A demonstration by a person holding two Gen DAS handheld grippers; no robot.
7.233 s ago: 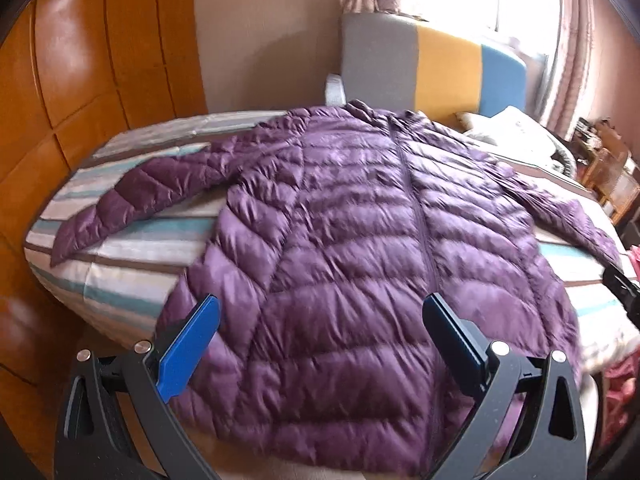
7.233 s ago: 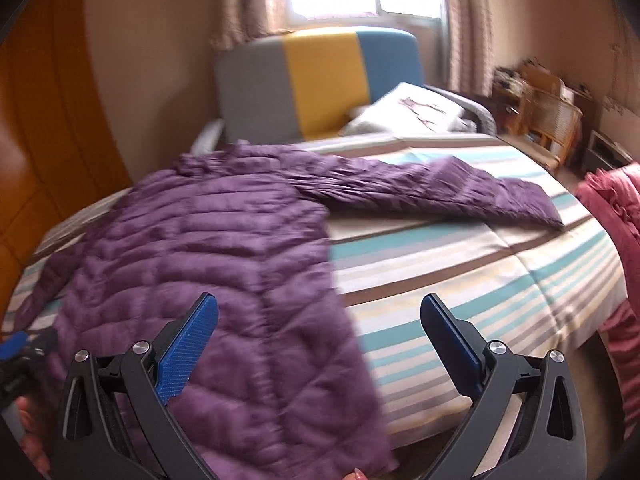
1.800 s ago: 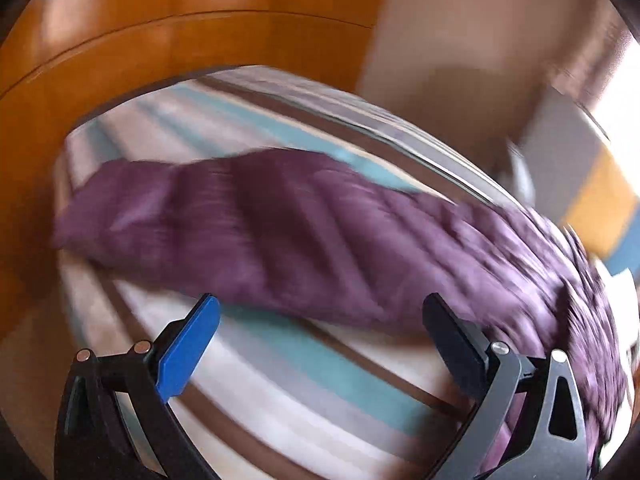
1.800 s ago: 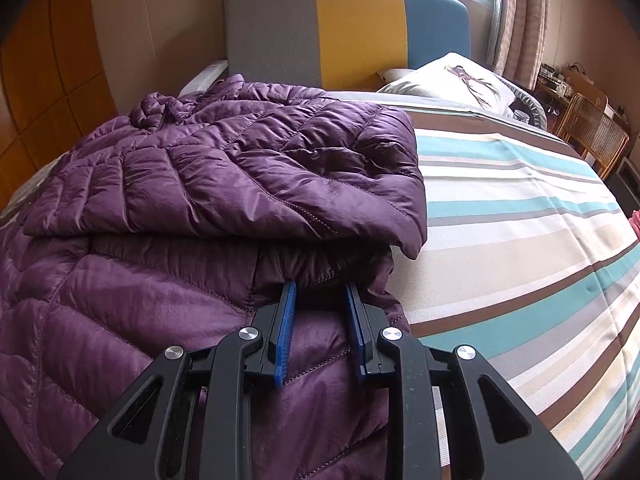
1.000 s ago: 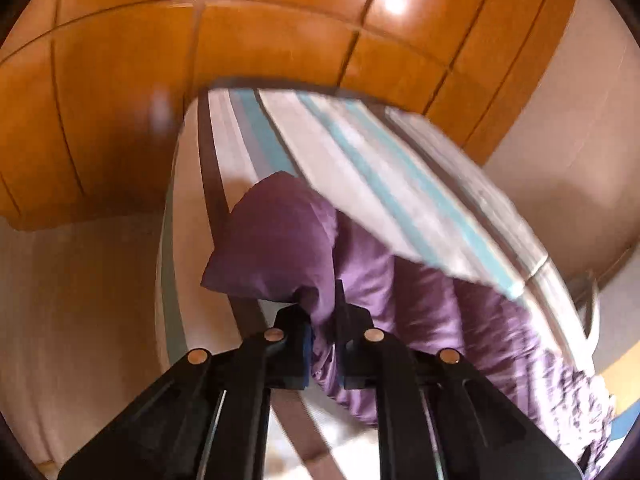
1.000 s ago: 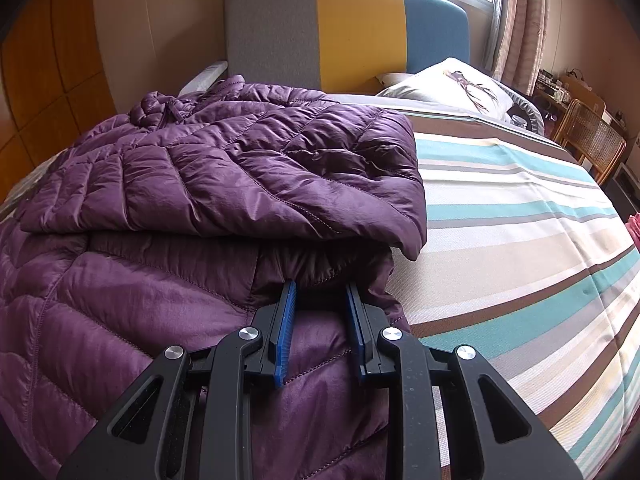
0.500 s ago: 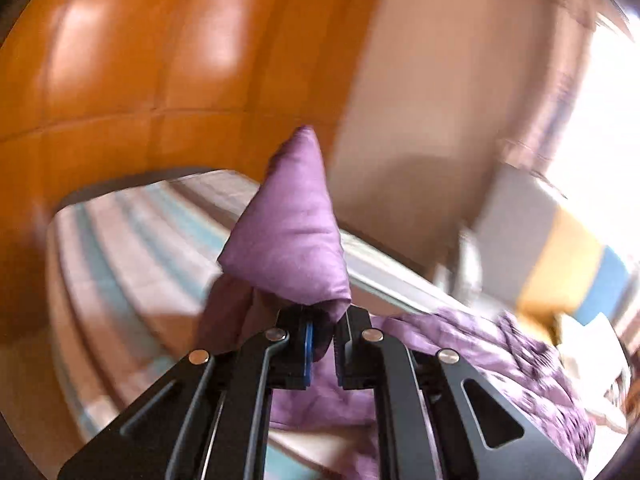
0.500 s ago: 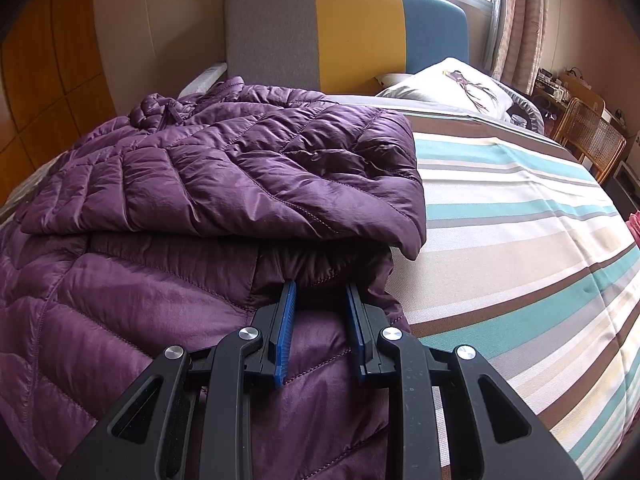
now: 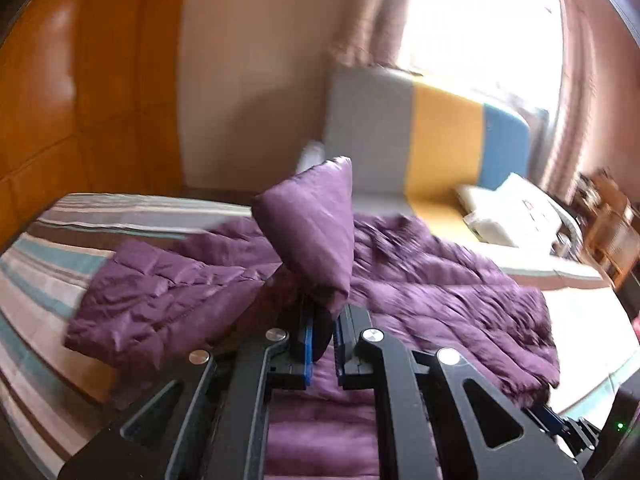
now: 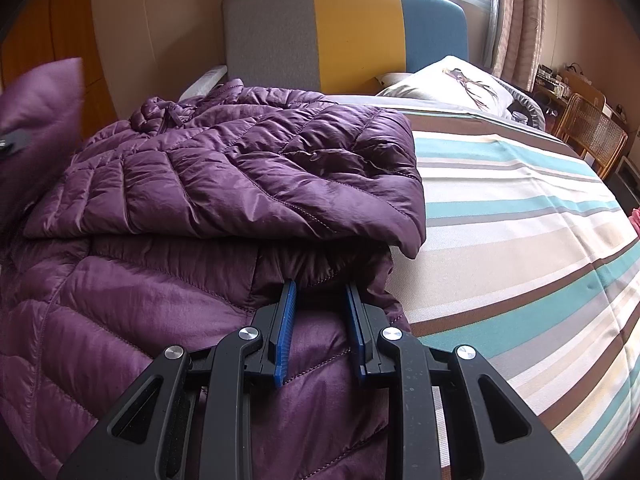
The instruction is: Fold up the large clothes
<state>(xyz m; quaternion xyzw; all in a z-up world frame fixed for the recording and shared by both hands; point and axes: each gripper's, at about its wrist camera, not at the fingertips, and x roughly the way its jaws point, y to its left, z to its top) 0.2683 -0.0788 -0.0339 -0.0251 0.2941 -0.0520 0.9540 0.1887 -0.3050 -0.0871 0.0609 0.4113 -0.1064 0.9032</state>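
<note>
A purple quilted jacket lies on the striped bed. My left gripper is shut on the cuff end of its left sleeve, held raised above the jacket body. In the right wrist view the jacket has its right sleeve folded across the body. My right gripper is shut on the jacket's right side edge, low on the bed. The raised sleeve shows at the far left of that view.
A grey, yellow and blue headboard stands at the bed's far end, with a white pillow before it. Orange wooden panels line the left wall. A wicker chair stands at the right. A window is behind.
My left gripper closed on the left sleeve's end, lifted it and swung it right over the jacket body. My right gripper has stayed still, shut on the jacket's edge.
</note>
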